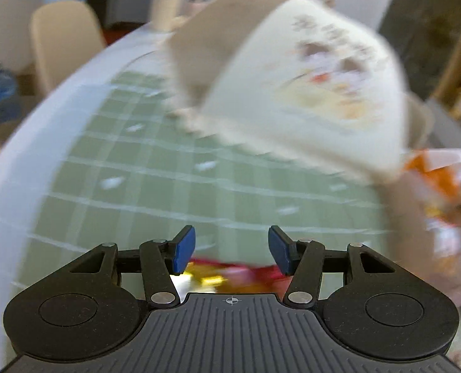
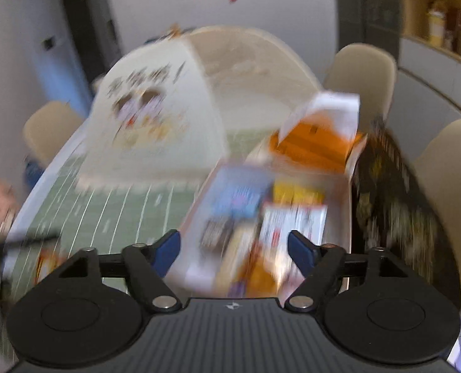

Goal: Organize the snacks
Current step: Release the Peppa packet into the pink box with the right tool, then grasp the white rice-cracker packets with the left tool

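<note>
Several snack packets (image 2: 261, 217) already lay in the cardboard box (image 2: 348, 186) near the desk's (image 1: 137, 171) right edge; both claws, left (image 1: 232, 250) and right (image 2: 233, 250), were spread and empty, a red-yellow snack packet (image 1: 230, 275) beneath the left one awaiting pickup.

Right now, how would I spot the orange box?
Find the green gridded mat on the white table. Right of the big cream cartoon-printed bag lies a flat tray of snack packets. Behind it stands the orange cardboard box, the only one with white flaps open.
</note>
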`<state>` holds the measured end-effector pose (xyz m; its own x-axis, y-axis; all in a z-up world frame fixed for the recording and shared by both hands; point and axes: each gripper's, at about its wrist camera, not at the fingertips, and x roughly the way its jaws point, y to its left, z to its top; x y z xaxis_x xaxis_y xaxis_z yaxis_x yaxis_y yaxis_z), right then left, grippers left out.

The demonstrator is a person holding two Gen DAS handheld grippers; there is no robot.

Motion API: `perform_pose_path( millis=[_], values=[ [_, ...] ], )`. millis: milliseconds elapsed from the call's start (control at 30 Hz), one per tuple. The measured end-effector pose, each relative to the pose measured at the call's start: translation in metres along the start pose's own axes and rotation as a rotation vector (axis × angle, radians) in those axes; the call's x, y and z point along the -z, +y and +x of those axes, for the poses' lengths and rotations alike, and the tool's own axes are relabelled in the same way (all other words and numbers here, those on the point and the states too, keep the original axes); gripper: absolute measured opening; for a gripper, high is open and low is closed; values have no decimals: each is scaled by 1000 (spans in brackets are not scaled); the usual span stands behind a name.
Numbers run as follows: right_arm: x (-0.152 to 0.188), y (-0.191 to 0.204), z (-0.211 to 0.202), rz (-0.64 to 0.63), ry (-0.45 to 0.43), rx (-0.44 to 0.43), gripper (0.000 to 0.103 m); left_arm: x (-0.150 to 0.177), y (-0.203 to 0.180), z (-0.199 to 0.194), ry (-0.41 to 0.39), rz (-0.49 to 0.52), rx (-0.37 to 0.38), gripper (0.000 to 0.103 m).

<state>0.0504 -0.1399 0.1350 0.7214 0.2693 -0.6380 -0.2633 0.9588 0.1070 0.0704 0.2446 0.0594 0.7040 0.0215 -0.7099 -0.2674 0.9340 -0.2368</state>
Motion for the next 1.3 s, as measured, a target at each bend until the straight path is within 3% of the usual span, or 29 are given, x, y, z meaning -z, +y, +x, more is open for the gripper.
perform_pose_path(
  millis=[67, 200, 400, 533, 733, 867, 933, 1100, 1200, 1300],
  values=[
    [27, -2, -6, -45, 47, 0, 79, 6, 15, 9, 43, -27, -15, 55],
    [66, -8, -7, -130, 103, 100, 79, 19, 17, 7, 57, -43, 26, 51],
    [94, -23, -8, -96, 158, 113, 79, 46, -30, -3, 126, 57, 165, 50],
    [111, -28, 0, -73, 187, 167, 79, 67, -53, -9, 208, 29, 287, 50],
    [140, -34, -9, -15, 133, 201, 79, 99, -92, -26, 313, 88, 441, 49],
    [151, -32, -1, 17, 153, 210, 80, 101, -107, -41, 281, 119, 501, 49],
    [149, -24, 0, 9, 157, 166, 80, 91, -104, -47, 212, 133, 470, 49],
    [143, 11, 8, -58, 189, -44, 79, 59, -69, -40, 79, 54, 269, 49],
    [143, 33, 9, -149, 179, -43, 79, 46, -48, -32, 59, -1, 170, 49],
    [141, 41, 5, -208, 154, -16, 79, 44, -44, -29, 62, 0, 169, 49]
  ],
)
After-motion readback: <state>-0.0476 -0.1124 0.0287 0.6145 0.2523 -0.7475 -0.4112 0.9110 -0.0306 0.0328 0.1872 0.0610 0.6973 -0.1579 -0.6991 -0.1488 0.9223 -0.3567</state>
